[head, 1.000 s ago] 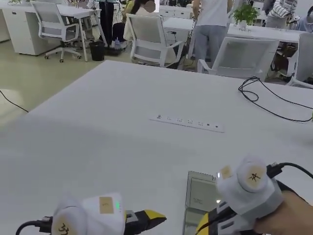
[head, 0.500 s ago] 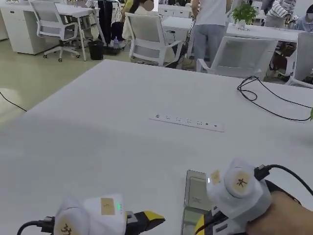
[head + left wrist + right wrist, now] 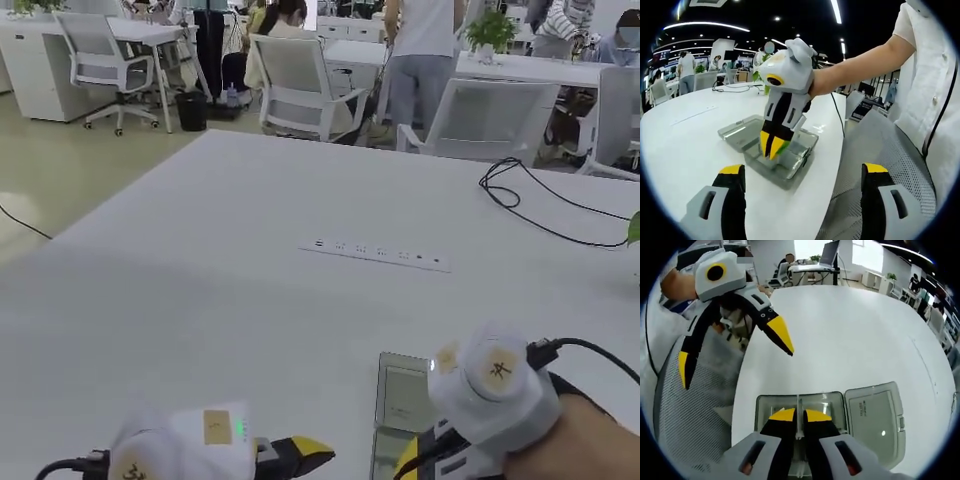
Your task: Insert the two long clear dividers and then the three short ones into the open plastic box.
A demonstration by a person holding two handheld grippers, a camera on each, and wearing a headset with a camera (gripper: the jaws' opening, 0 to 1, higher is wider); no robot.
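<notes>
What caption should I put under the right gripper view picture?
Right gripper holds a thin clear plastic divider at the open clear plastic box.

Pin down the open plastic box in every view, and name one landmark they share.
Head view: the open plastic box sits at the bottom edge, right of centre.
Left gripper view: the box is at centre, near the table's edge.
Right gripper view: the box is at bottom centre, its lid flat to the right.
Shared landmark: the right gripper, jaws closed on a clear divider over the tray.
</notes>
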